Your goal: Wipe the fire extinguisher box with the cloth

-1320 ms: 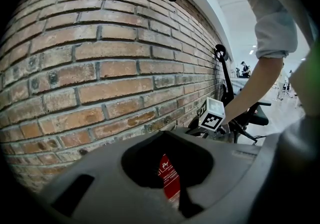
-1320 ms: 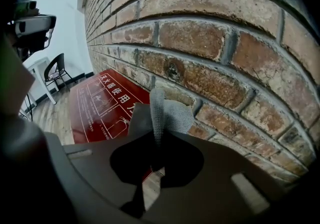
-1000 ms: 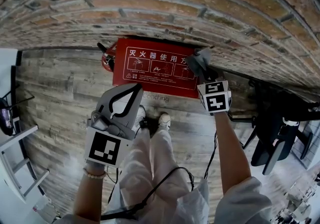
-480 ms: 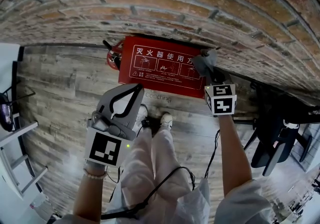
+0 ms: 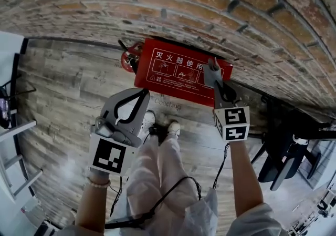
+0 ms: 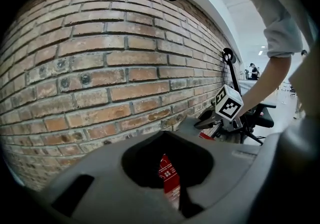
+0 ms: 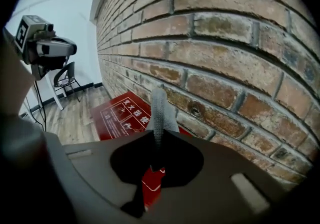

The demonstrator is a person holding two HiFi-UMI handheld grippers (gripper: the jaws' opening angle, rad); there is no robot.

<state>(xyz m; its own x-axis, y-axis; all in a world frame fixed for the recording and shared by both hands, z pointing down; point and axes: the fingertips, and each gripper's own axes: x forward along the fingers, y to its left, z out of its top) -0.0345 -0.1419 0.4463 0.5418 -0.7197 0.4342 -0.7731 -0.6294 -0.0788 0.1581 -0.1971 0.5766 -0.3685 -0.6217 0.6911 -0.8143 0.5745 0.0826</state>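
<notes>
- Head view: the fire extinguisher box [image 5: 176,74] sits on the floor [image 5: 68,98] at the foot of the brick wall [image 5: 157,9]. Its long axis runs along the wall and its printed face is up.
- The right gripper [image 5: 216,81] is clamped on the cloth [image 5: 211,72], over the box's right end.
- Most of the face lies left of those jaws, so a leftward sweep along its length looks due.
- The left gripper [image 5: 137,95], jaws together on nothing, hangs well back from the near edge.
</notes>
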